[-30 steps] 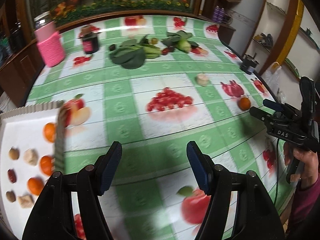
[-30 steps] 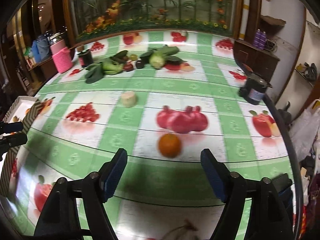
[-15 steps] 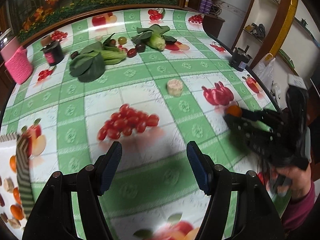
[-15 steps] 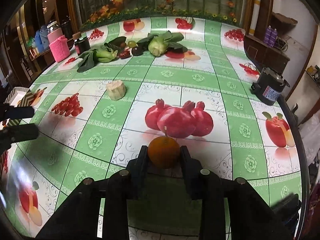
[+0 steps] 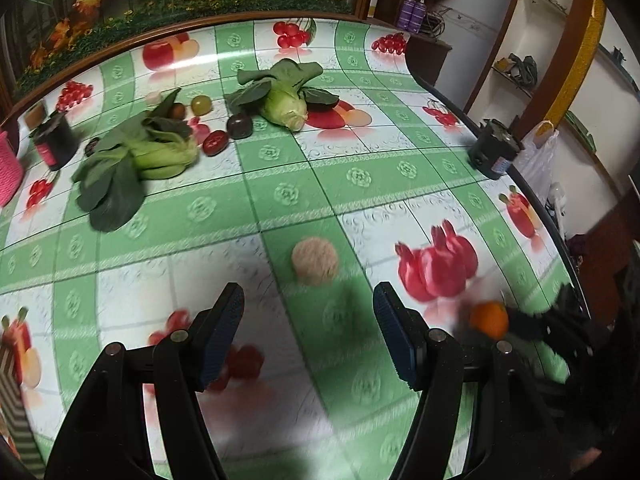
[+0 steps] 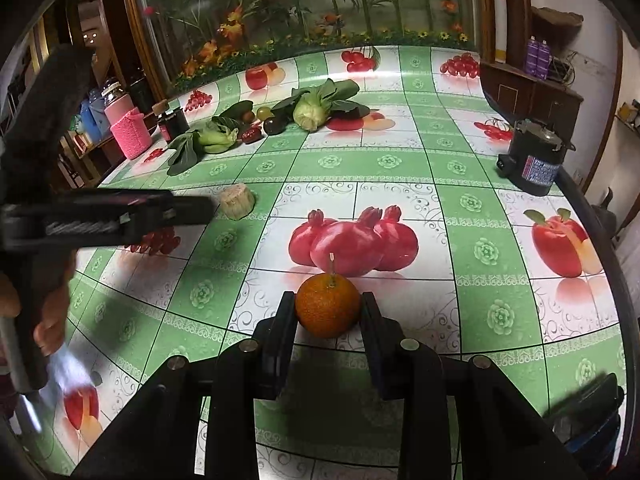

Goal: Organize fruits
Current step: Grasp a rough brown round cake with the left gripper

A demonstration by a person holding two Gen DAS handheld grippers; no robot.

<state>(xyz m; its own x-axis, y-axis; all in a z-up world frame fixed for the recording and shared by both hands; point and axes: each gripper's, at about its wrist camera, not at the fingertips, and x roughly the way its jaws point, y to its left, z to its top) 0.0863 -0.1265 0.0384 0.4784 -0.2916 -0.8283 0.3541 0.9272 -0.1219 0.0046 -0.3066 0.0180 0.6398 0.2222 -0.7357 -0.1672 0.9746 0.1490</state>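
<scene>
1. The right gripper (image 6: 328, 316) is pinching an orange (image 6: 328, 306) between its two fingers, at 6 o'clock of the printed pomegranates on the table (image 6: 472, 168); whether the fruit is lifting clear of the cloth cannot be told from this view.
2. The left gripper (image 5: 308, 340) is hanging empty, fingers spread wide, with a pale beige lump (image 5: 315, 261) lying at 12 o'clock just beyond its tips.
3. Loose produce is lying at the far side, at 11 o'clock: two leafy greens (image 5: 132, 160), a dark plum (image 5: 239, 126), a red date (image 5: 215, 143) and a green grape (image 5: 201, 105).
4. Judged progress: one orange is being gathered; the lump and the far fruits are awaiting sorting, so much is remaining.
</scene>
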